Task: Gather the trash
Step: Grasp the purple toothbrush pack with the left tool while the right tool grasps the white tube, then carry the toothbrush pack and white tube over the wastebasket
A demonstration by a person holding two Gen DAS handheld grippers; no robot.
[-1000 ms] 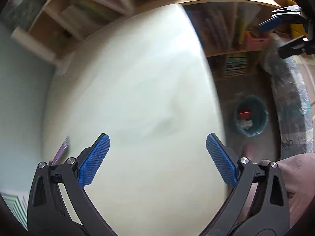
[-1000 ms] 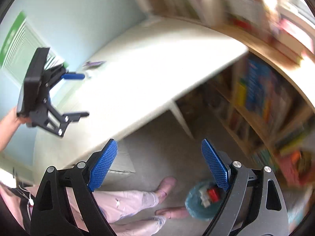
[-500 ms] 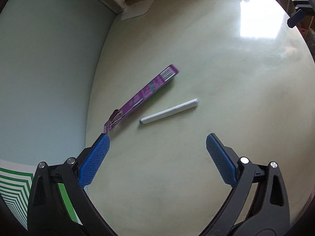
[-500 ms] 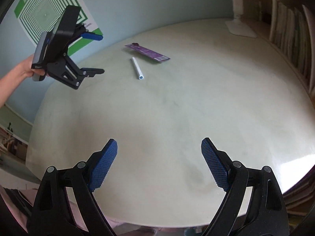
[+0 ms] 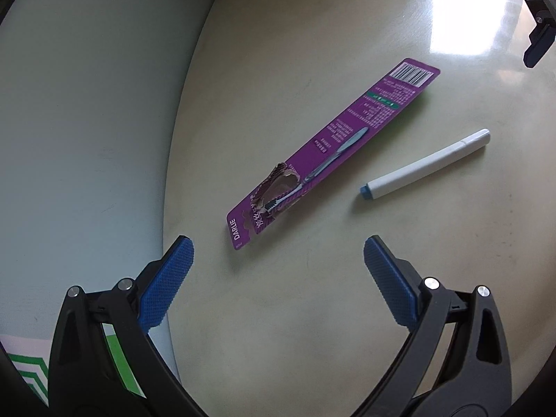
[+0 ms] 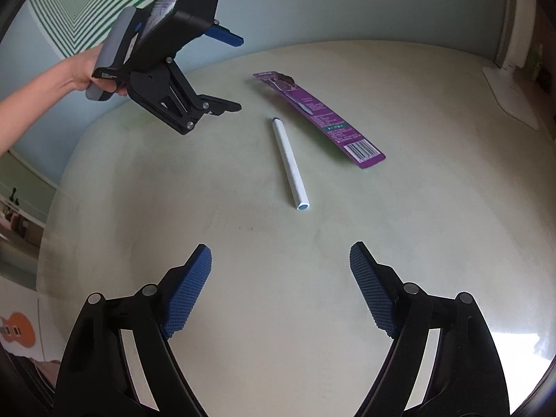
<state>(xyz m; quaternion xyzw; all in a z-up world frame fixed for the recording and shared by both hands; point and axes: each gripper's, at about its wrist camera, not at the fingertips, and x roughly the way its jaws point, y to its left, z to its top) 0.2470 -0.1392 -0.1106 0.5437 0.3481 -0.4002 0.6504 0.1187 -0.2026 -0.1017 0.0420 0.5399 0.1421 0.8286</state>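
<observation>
On the pale table (image 6: 399, 229) lie a purple wrapper (image 5: 333, 149) and, just beside it but apart, a white tube (image 5: 425, 165), with nothing blocking either. The left gripper (image 5: 278, 267) hangs wide and empty near the wrapper's torn end. The right gripper (image 6: 279, 271), jaws just narrowing, is still wide and empty. Only the right view shows the person's hand (image 6: 92, 76) and a green-striped poster (image 6: 87, 3).

Toothbrush card (image 5: 333, 153) and marker (image 5: 425, 164) lie side by side (apart) on the table (image 5: 312, 330)

The wrapper (image 5: 333, 149) is purple — with a barcode. The marker (image 5: 427, 165) is white, blue-ended. The table (image 6: 382, 229) is pale cream.
</observation>
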